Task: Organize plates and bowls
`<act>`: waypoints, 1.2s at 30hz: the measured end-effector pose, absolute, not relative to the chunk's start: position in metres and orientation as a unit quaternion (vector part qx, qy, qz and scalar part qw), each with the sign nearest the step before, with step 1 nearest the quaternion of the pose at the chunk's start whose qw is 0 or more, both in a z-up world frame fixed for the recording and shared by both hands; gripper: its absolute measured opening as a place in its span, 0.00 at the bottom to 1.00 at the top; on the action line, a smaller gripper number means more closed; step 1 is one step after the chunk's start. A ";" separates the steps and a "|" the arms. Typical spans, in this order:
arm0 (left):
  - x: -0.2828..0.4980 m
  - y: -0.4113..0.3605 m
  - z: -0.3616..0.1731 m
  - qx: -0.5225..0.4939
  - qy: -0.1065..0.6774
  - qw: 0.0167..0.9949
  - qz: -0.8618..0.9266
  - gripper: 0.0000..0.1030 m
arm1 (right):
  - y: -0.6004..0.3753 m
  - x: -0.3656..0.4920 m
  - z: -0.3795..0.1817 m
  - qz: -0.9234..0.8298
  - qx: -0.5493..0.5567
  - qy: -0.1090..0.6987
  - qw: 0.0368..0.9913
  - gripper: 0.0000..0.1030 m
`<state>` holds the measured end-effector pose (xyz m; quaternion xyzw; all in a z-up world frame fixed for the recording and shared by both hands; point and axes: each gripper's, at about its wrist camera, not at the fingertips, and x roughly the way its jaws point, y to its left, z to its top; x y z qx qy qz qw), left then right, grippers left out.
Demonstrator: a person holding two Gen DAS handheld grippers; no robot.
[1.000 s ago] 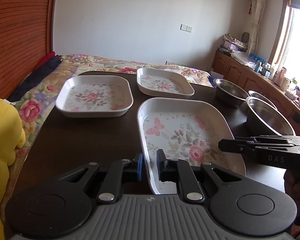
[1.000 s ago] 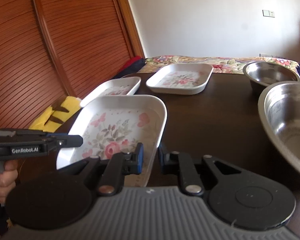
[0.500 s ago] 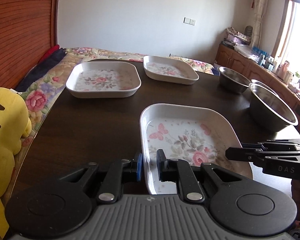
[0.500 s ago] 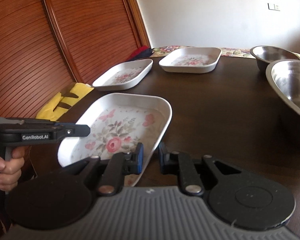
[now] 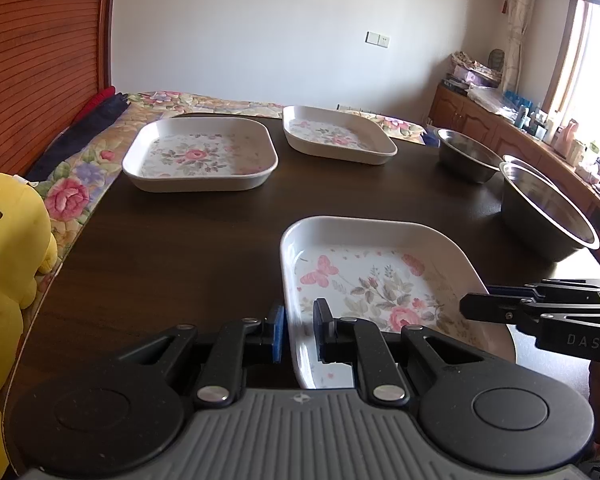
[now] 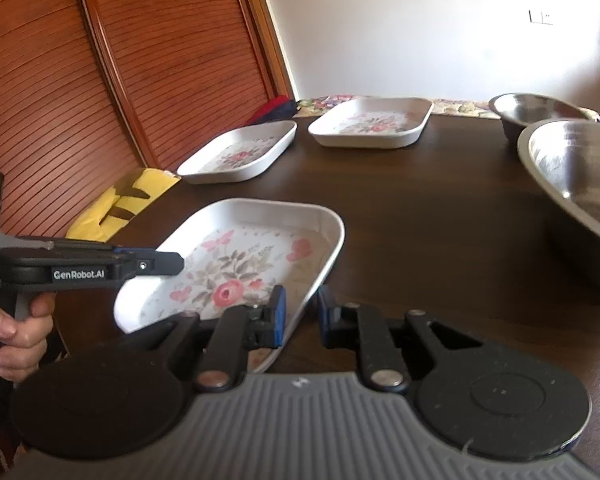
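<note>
Both tools grip the same thing: the white square melamine plate with a pink rose and butterfly print [image 5: 380,280] is pinched by its near left rim in the left gripper [image 5: 299,326] and by its near right rim in the right gripper [image 6: 300,316], each pair of jaws drawn in narrow around the thin wall. The plate sits near the front edge of the dark wooden table [image 5: 180,240], well apart from the two matching floral plates at the far side, one to the left [image 5: 200,152] and one to its right [image 5: 336,134]; whether it rests on the wood or is lifted clear I cannot tell. The risk, as I judge it, is a shallow bite on a sloped, glossy rim: if the two hands rise unevenly or pull apart, the plate could tilt and slip out. Swinging right could also knock it against the large stainless steel bowl [image 6: 572,184] standing near.
</note>
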<state>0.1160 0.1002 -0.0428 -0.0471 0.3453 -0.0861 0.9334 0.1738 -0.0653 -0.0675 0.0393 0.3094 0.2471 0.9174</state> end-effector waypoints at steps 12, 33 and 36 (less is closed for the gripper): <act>0.129 0.118 -0.022 -0.038 0.314 0.946 -0.062 0.33 | -0.075 0.183 -0.033 0.237 0.013 0.255 0.937 0.19; 0.185 0.151 -0.005 0.005 0.291 0.956 -0.042 0.44 | -0.017 0.243 -0.008 0.279 -0.034 0.250 0.927 0.21; 0.193 0.158 -0.005 0.009 0.289 0.956 -0.042 0.44 | -0.005 0.252 -0.008 0.284 -0.038 0.256 0.923 0.24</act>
